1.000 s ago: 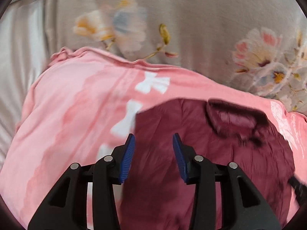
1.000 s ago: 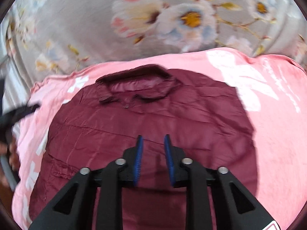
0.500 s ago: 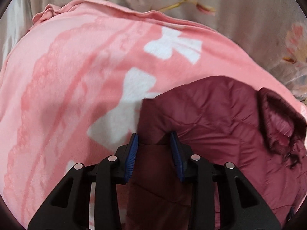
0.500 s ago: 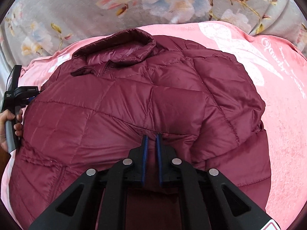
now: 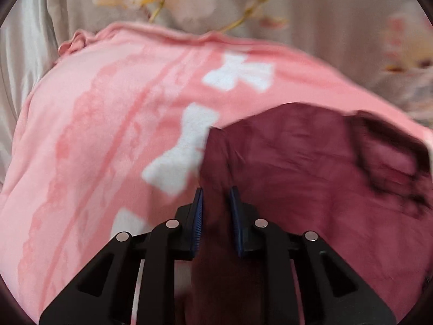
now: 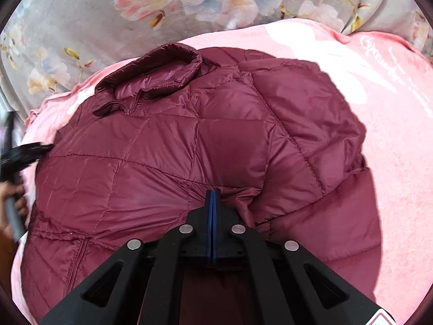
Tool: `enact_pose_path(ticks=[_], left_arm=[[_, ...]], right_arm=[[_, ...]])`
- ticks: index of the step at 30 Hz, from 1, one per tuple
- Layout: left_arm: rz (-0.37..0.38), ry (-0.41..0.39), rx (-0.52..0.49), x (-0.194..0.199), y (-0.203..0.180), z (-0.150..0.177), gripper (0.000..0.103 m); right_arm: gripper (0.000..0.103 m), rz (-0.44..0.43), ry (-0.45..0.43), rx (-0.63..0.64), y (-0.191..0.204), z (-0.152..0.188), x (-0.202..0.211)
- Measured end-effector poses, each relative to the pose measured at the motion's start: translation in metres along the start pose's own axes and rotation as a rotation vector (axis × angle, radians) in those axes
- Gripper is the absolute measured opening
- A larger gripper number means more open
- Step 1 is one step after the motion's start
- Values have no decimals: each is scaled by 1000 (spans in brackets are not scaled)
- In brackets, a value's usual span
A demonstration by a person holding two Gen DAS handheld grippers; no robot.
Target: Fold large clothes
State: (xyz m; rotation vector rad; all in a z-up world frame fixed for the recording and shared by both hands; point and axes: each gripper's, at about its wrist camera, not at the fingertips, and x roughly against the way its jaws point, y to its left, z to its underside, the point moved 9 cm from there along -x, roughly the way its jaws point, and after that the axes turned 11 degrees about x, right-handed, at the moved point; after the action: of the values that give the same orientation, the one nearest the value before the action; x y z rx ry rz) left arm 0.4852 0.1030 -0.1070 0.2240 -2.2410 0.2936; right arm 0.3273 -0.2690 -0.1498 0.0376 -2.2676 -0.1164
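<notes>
A maroon quilted jacket point(image 6: 216, 140) lies spread on a pink blanket point(image 6: 392, 135), its collar point(image 6: 157, 73) at the far side. My right gripper point(image 6: 213, 197) is shut at the jacket's near middle, and creases in the fabric run into its tips. In the left wrist view, the jacket point(image 5: 311, 168) fills the right half, blurred. My left gripper point(image 5: 215, 203) is at its left edge, jaws closing, with a fold of maroon fabric filling the gap between the blue pads point(image 5: 198, 216). That left gripper point(image 6: 24, 154) also shows blurred at the right wrist view's left edge.
The pink blanket point(image 5: 108, 135) carries white bow prints and covers a grey floral sheet point(image 6: 81, 13) that rises behind it. A hand point(image 6: 10, 203) holds the left gripper's handle at the far left. Pale fabric point(image 5: 24, 54) hangs beyond the blanket's left edge.
Both grippers came down onto the jacket. The right jaws went from slightly apart to fully together on the fabric. The left jaws narrowed around a fold at the jacket's left edge.
</notes>
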Motion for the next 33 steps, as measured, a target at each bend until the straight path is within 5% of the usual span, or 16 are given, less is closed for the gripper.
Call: enact_pose_path(ticks=[6, 12, 26, 28, 29, 31, 33], left_arm=[[182, 12, -154, 72, -52, 64, 19], [172, 65, -239, 59, -75, 112, 20], [188, 97, -219, 52, -66, 117, 20], [286, 137, -164, 62, -75, 106, 32], [358, 149, -109, 70, -82, 91, 50], [426, 134, -35, 78, -94, 66, 69], [467, 121, 25, 78, -113, 37, 75]], right_arm=[[3, -115, -61, 85, 67, -16, 28], [2, -102, 20, 185, 102, 4, -5], [4, -197, 58, 152, 91, 2, -10], [16, -201, 7, 106, 78, -23, 3], [22, -218, -21, 68, 69, -39, 7], [48, -300, -42, -34, 52, -68, 3], [48, -343, -26, -135, 39, -92, -14]])
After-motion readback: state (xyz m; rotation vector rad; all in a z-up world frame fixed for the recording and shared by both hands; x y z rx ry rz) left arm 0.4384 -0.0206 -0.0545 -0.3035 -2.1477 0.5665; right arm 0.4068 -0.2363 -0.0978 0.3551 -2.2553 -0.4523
